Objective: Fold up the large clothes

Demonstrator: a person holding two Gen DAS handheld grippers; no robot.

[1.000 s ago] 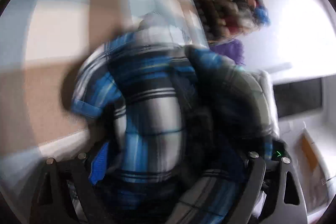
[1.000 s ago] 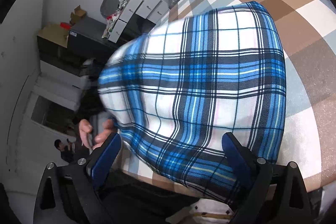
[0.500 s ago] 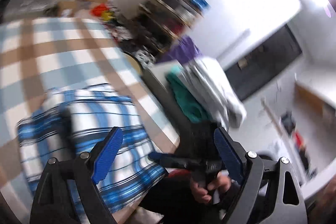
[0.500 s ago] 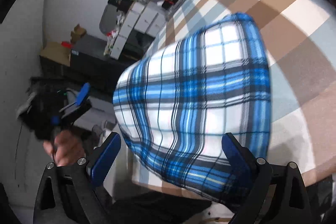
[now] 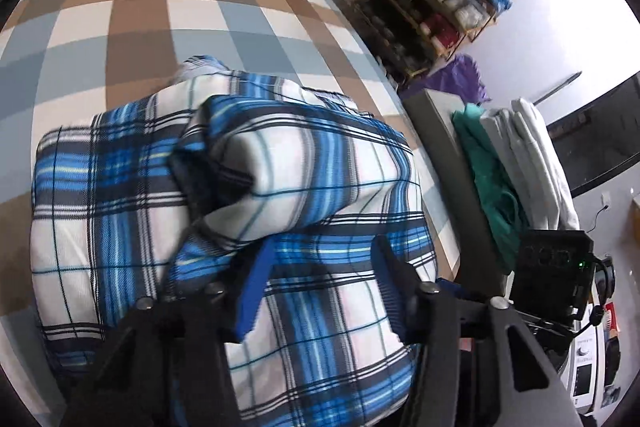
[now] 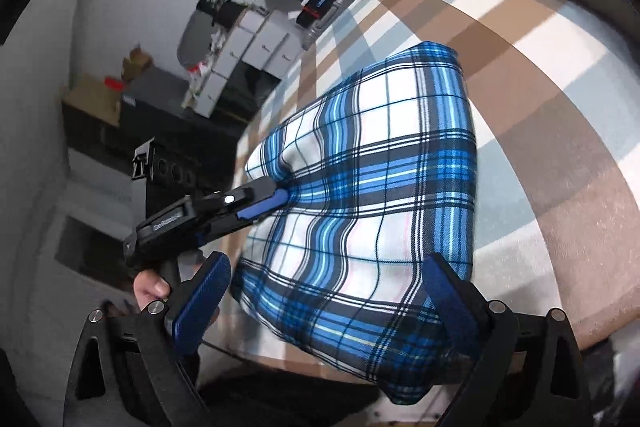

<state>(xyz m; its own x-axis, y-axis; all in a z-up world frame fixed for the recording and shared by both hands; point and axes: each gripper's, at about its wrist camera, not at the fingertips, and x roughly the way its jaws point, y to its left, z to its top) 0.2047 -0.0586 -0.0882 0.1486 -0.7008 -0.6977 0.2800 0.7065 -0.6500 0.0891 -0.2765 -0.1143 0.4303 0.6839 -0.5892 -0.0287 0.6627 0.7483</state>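
The blue plaid garment point(image 6: 372, 187) lies folded on the checked bedspread point(image 6: 540, 75). The left tongs point(image 5: 320, 259) reach down onto it; their jaws are closing, with a raised fold of the plaid cloth between the blue pads point(image 5: 256, 287), though whether the pads already press on it cannot be told. From the right wrist view these tongs point(image 6: 280, 197) meet the garment at its left edge, where the cloth puckers around the tips. The right tongs point(image 6: 324, 291) stand spread wide, the garment's near edge lying between and just ahead of the fingers, untouched. A hand point(image 6: 152, 285) grips the left tongs' handle
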